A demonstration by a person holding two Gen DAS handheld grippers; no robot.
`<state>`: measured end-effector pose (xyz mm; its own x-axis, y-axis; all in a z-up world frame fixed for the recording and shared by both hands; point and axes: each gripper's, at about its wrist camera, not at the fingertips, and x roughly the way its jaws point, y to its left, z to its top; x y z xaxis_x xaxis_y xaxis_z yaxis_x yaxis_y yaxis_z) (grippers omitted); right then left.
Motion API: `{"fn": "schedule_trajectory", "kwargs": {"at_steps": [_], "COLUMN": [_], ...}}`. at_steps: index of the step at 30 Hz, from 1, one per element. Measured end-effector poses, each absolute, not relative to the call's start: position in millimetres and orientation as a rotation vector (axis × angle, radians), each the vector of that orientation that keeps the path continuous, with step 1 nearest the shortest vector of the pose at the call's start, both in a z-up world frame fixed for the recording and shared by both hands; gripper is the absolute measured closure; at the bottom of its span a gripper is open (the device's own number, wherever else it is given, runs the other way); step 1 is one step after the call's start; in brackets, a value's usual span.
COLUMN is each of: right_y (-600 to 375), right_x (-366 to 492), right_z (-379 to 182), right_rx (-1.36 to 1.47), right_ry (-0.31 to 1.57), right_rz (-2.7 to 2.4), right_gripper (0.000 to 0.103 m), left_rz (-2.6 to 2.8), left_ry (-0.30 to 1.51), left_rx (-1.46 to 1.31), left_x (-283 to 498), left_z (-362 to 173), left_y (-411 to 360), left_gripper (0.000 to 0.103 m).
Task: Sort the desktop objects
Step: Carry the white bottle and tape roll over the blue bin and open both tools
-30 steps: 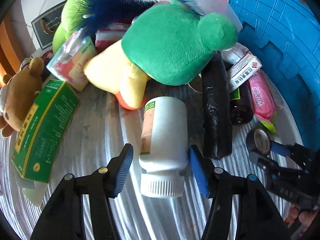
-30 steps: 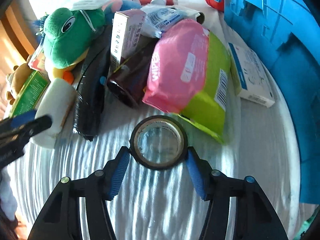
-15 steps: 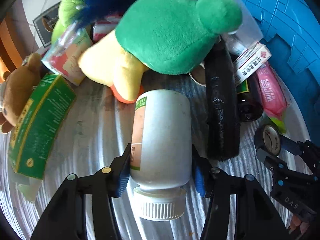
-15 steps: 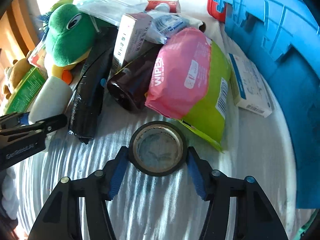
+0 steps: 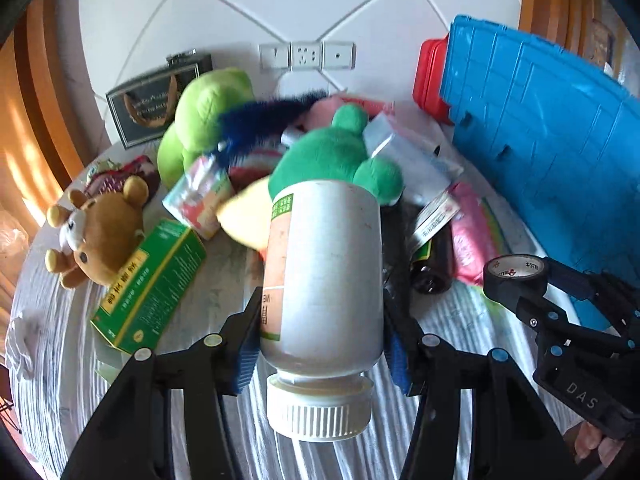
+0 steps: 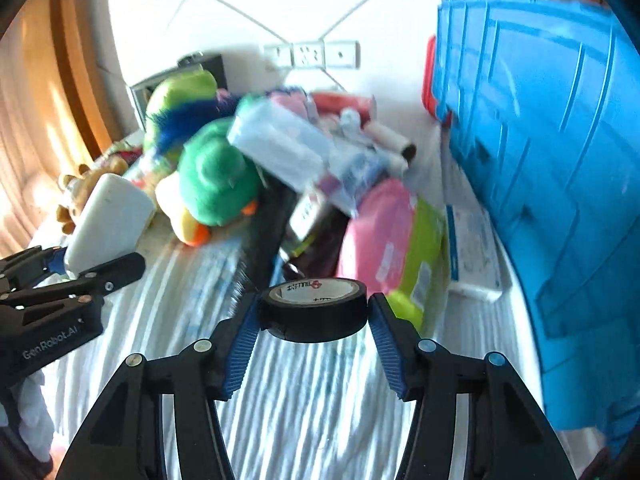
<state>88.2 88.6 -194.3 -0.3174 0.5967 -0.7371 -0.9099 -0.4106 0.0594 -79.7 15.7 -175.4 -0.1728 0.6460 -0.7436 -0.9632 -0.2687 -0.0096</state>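
Both my loads have just left the table: left tongs pinching the white bottle, right tongs the tape roll (blue crate likely next).

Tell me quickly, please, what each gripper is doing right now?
Left gripper: shut on the white bottle, lifted off the table.
Right gripper: shut on the black tape roll, also lifted.
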Motion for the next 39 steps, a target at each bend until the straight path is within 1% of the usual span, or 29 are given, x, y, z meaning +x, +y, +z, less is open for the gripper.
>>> {"fn": "schedule_trajectory", "kwargs": {"at_steps": [4,11,20,25,30,35,39], "right_y": [76,52,18,16,31,69,121], "right_x": [90,104,163,225,308,400,456], "right_z": [-150,-71,9,44,76,106,118], "right_rx": [-0.692,-0.523,-0.344,-0.267,-0.238,-0.248,-0.34], "right_ry": [0.502,0.345,0.187,0.174,0.155,0.163,0.195], "right_rz": [1.937,1.973,1.908,1.864,1.834,1.834,1.826], "right_gripper": [0.049,0.049,0.049,0.049,0.049,0.049,0.049], "left_rz": [1.729,1.716,1.67,1.639,1.617,1.541,1.508], "left_ry": [0.532,0.416,0.31,0.284,0.271,0.275,0.349], "left_rx": [-0.691,-0.55,-0.374,-0.282,-0.261,-0.352,-0.468], "left_x": [-74,-41,35,106,190,260,300], "left_z": [-141,-74,-5,28,62,100,114], "left_y": [17,11,11,21,55,111,180], "left_gripper": [0.051,0.051,0.051,0.051,0.051,0.051,0.051]}}
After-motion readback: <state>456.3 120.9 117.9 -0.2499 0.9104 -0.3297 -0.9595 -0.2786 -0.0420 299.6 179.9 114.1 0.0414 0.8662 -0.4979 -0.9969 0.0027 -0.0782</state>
